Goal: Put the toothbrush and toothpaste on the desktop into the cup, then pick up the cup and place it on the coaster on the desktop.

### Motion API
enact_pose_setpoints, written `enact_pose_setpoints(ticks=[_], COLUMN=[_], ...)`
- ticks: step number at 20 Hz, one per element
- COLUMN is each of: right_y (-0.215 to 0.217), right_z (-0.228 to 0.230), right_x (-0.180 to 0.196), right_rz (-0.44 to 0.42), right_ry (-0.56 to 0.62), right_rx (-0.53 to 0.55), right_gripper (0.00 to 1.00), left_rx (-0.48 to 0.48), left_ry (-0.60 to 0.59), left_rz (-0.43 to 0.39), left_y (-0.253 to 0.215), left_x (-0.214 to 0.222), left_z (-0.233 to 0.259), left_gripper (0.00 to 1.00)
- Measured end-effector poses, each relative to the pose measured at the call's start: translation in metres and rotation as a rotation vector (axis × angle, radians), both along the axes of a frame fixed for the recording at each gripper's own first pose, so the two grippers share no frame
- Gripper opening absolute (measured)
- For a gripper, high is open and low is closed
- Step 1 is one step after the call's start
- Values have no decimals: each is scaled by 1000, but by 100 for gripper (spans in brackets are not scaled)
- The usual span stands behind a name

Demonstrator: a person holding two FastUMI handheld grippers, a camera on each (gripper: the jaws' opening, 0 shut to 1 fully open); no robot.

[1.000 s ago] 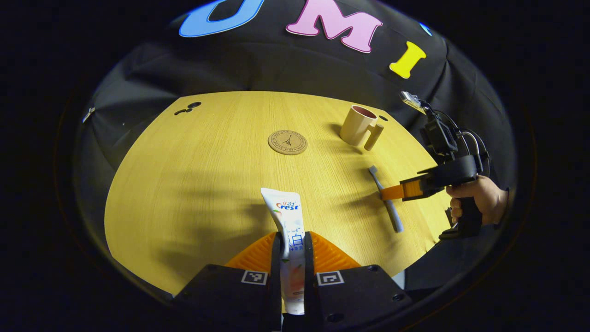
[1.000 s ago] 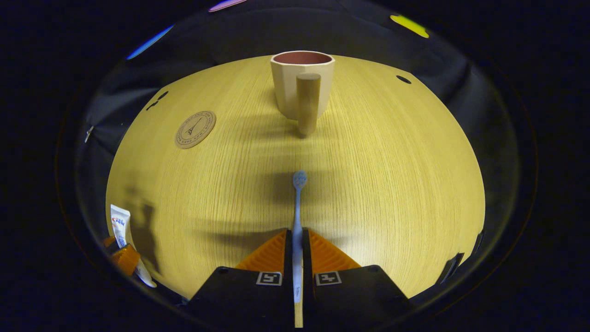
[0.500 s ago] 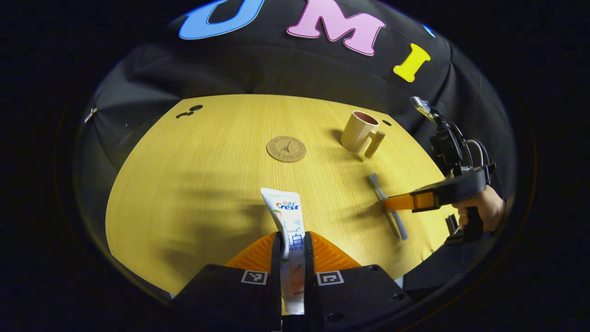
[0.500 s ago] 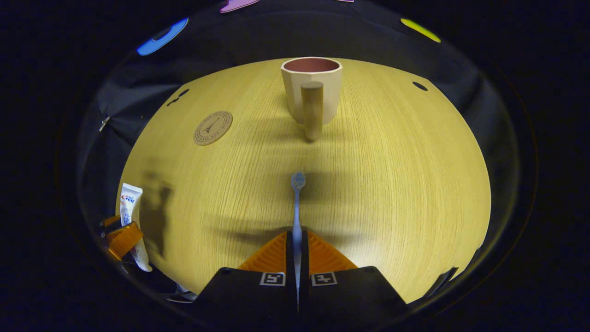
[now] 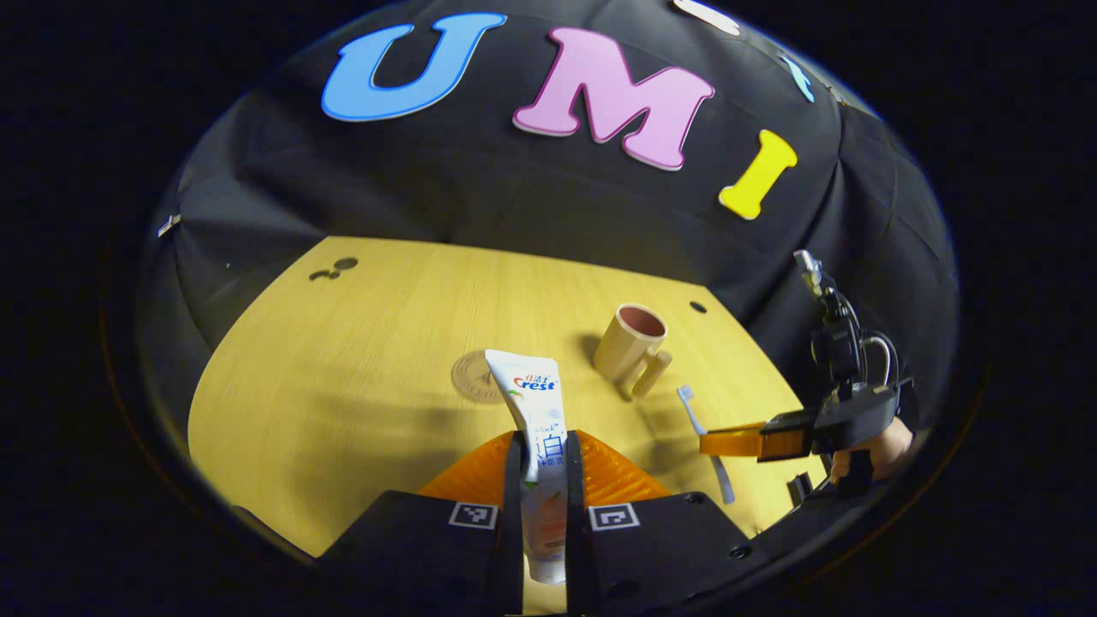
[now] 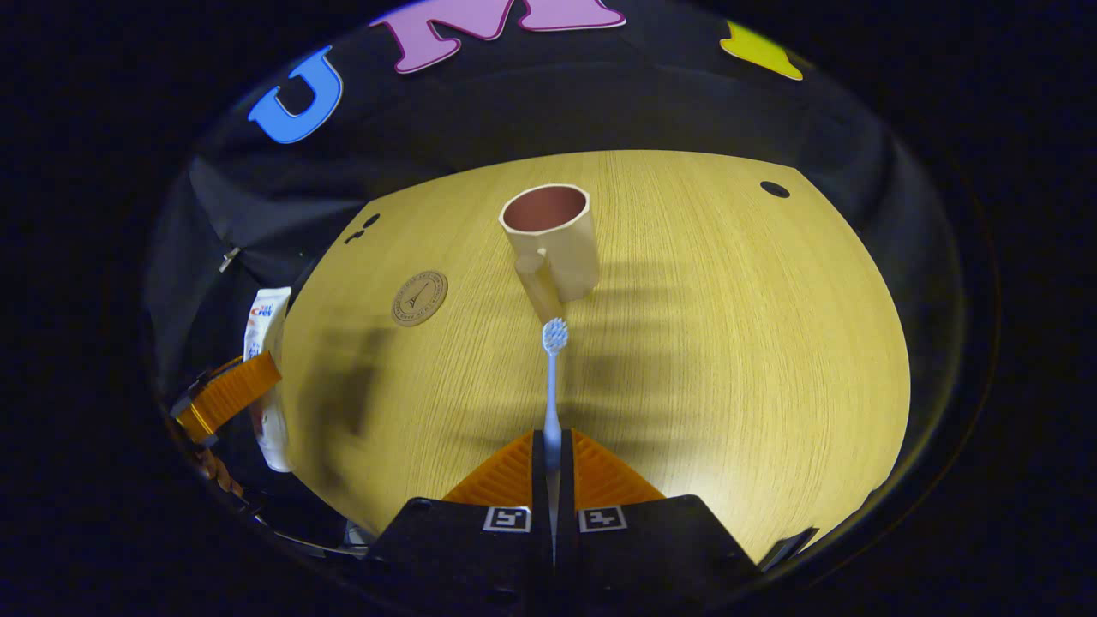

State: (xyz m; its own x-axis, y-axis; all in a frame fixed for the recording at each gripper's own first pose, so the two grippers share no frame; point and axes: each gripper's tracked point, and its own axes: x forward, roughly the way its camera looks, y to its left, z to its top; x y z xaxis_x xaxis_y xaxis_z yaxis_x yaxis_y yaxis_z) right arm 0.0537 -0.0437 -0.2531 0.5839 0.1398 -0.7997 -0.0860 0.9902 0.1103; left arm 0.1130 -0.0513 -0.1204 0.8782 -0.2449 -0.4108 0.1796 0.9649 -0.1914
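Left gripper (image 5: 543,458) clamps toothpaste (image 5: 533,411), tube hiding part of coaster (image 5: 474,377); right gripper (image 6: 553,454) pinches toothbrush (image 6: 553,377), its lower handle hidden, above tabletop (image 6: 728,343) before cup (image 6: 553,236).

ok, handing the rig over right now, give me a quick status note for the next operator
Left gripper: shut on the toothpaste, held above the desktop.
Right gripper: shut on the toothbrush by its handle, bristle head pointing toward the cup.
Cup: upright on the desktop and holding nothing, handle facing the right gripper. Coaster: bare, beside the cup.
Done: both items picked up.
Left: drop both into the cup, then set the cup on the coaster.
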Motion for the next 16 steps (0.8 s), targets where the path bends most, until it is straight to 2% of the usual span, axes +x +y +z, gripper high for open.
enact_pose_setpoints(ticks=[4,5,6,8,13,14,15,16], right_y=[-22,-29,-35,-45,-67,-72,-75,-78], right_z=[18,23,28,35,36,36,34,33], right_x=[3,1,0,0,-2,-2,-2,-3], right_rz=[24,30,35,47,61,60,60,61], right_ry=[-42,-48,-53,-60,-41,-38,-34,-28], right_rx=[33,43,50,69,101,104,104,103], right_gripper=[6,6,6,6,6,6,6,5], left_rx=[-54,-56,-59,-64,-138,-143,-144,-151], left_ry=[-132,-161,-188,-235,-327,-335,-343,-360], left_rz=[-31,-34,-41,-56,-104,-107,-111,-119], left_y=[-37,-44,-53,-73,-120,-126,-133,-139], left_x=[44,55,68,91,140,150,161,169], left_z=[50,62,72,90,112,112,111,110], left_gripper=[24,29,24,24,24,29,24,24])
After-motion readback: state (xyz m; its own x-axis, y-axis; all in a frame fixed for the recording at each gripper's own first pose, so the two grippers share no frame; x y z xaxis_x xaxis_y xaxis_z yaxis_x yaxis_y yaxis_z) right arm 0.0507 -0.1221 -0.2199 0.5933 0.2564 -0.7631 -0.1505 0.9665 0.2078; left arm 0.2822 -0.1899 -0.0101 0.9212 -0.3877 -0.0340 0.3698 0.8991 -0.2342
